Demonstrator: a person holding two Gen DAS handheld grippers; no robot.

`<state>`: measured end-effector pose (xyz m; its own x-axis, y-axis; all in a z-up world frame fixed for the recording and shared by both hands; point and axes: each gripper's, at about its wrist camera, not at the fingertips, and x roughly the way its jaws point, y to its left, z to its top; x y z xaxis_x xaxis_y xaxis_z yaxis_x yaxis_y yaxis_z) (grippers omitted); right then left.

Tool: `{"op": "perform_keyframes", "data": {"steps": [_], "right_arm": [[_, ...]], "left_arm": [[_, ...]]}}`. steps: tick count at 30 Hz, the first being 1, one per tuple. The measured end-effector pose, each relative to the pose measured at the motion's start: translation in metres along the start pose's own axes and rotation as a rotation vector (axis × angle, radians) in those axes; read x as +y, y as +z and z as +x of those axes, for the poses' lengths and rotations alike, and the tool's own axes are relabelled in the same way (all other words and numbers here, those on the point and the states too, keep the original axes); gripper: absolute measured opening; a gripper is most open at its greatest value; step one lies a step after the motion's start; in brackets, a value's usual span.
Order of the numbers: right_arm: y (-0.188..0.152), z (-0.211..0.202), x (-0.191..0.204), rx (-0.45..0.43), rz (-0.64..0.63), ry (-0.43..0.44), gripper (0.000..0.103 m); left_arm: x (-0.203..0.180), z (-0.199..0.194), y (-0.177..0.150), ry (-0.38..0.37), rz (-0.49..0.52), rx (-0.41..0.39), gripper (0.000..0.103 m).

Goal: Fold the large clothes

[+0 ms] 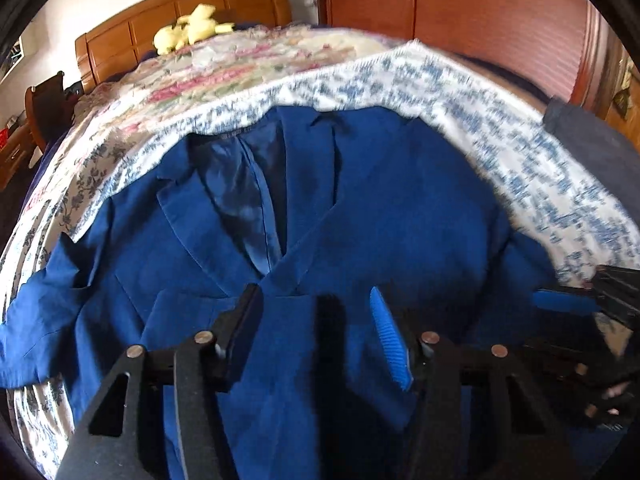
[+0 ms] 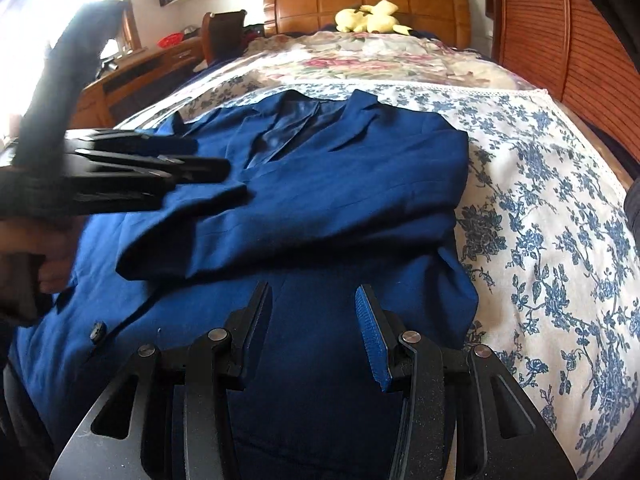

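Over the blue jacket (image 2: 304,184), both claws, left claw (image 1: 316,320) and right claw (image 2: 314,312), gape apart; floral bedspread (image 2: 540,200) borders its right edge.

One blue jacket (image 2: 320,184), two claws (image 1: 316,332) (image 2: 314,328), one yellow plush toy (image 2: 370,16), one bed (image 2: 540,200)

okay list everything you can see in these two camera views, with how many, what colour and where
jacket: one, blue, laid front-up on the bed, one sleeve folded across its chest
bedspread: one, white with blue flowers, under the jacket
quilt: one, pink and green floral, farther up the bed
plush toy: one, yellow, by the headboard
headboard: one, brown wood, at the bed's far end
wardrobe: one, reddish wood, right of the bed
desk: one, wood, left of the bed
left gripper: open, above the jacket
right gripper: open, above the jacket's lower part
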<state>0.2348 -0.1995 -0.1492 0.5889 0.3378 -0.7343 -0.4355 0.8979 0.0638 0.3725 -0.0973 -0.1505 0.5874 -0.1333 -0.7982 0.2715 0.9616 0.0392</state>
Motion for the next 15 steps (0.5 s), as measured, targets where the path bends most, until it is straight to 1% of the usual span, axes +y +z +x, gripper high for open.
{"op": "perform_keyframes", "data": {"steps": [2, 3, 4, 6, 7, 9, 13, 15], "right_arm": [[0.0, 0.001, -0.001, 0.003, 0.005, 0.005, 0.044], [0.0, 0.001, -0.001, 0.005, 0.005, 0.006, 0.044], [-0.001, 0.002, -0.001, 0.007, 0.005, 0.006, 0.044], [-0.001, 0.002, 0.0, 0.009, 0.003, 0.007, 0.044], [-0.001, 0.002, 0.001, 0.008, 0.0, 0.008, 0.044], [-0.001, 0.002, 0.002, 0.006, -0.003, 0.009, 0.044], [-0.001, 0.001, 0.002, 0.006, -0.004, 0.011, 0.044], [-0.001, 0.001, 0.002, 0.004, -0.005, 0.008, 0.044]], "left_arm": [[-0.001, 0.01, -0.001, 0.027, 0.005, 0.038, 0.05], [-0.001, 0.015, -0.003, 0.04, 0.009, 0.062, 0.045], [-0.002, 0.017, -0.004, 0.04, 0.018, 0.074, 0.029], [-0.004, 0.019, -0.008, 0.062, 0.041, 0.095, 0.012], [-0.002, 0.016, -0.01, 0.068, 0.044, 0.09, 0.007], [0.003, 0.005, -0.014, 0.068, 0.03, 0.071, 0.003], [0.014, -0.03, -0.024, 0.098, 0.007, -0.008, 0.002], [0.019, -0.053, -0.033, 0.095, 0.002, -0.052, 0.002]]}}
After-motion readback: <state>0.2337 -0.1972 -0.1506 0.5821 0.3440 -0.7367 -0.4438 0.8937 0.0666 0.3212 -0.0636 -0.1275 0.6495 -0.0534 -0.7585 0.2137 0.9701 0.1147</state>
